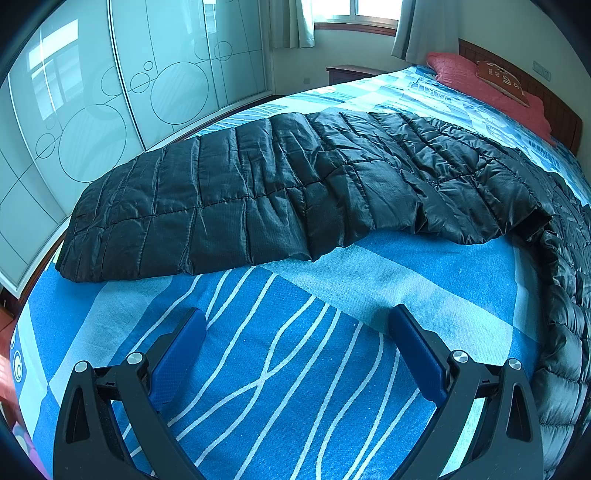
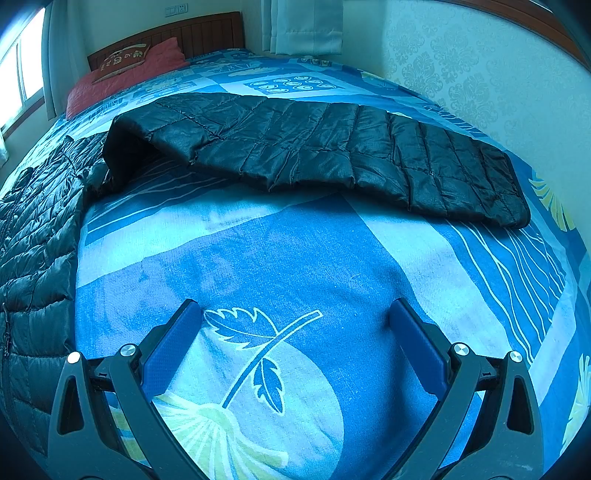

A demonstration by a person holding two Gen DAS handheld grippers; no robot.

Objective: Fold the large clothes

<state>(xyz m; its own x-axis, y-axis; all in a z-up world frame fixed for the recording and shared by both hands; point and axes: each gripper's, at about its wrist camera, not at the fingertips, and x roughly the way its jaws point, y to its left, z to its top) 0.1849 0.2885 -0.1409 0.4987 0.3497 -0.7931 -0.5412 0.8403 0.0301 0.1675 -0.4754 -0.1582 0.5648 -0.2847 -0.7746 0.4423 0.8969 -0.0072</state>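
**Both grippers empty above the bedspread, jacket spread out ahead**

Fingers of the left gripper stand wide apart, blue pads facing each other with nothing between them, over a patch of the blue bedspread marked with white wavy lines. Likewise the right gripper is spread wide and holds nothing, its fingers framing a printed leaf motif on the same sheet.

Ahead of both lies the black quilted jacket, a puffy down garment laid flat on the bed. From the left wrist view one sleeve stretches across the frame toward the wardrobe side, while the body of the jacket runs down the right edge of the picture. From the right wrist view the other sleeve reaches toward the wallpapered wall, and the body sits at the left edge (its zipper is faintly visible there). Neither gripper touches the jacket.

At the head of the bed a red pillow rests against the wooden headboard, with a small brown cushion on top of it. Frosted sliding wardrobe doors stand beyond the left side of the bed.
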